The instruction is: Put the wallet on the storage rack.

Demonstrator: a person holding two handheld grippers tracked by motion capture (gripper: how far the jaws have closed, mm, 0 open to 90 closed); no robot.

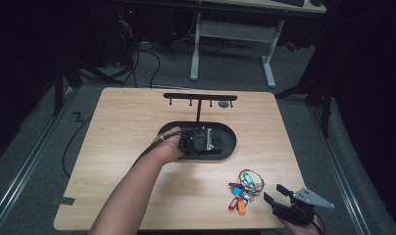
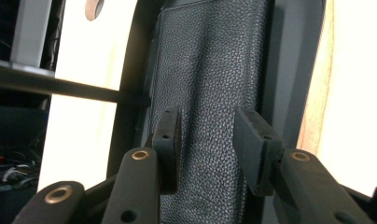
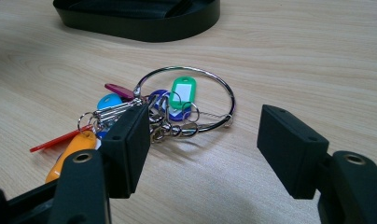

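Note:
A black oval tray (image 1: 230,142) with a leather-grained lining (image 2: 210,60) sits mid-table, and a T-shaped hook rack (image 1: 200,97) rises from its far side. My left gripper (image 1: 206,140) hovers low over the tray; in the left gripper view it (image 2: 207,126) is open, with only the lining behind the jaws. A bunch of keys (image 1: 242,188) with coloured tags on a large metal ring (image 3: 186,100) lies at the front right. My right gripper (image 1: 273,192) stands just right of the bunch, open (image 3: 203,135) and facing the ring, touching nothing.
A small round object (image 1: 224,104) lies under the rack's right end. The table's front edge (image 1: 186,228) runs close to my right gripper. The tray's rim (image 3: 140,21) lies beyond the keys. A white desk frame (image 1: 233,44) and cables (image 1: 137,63) are on the floor behind.

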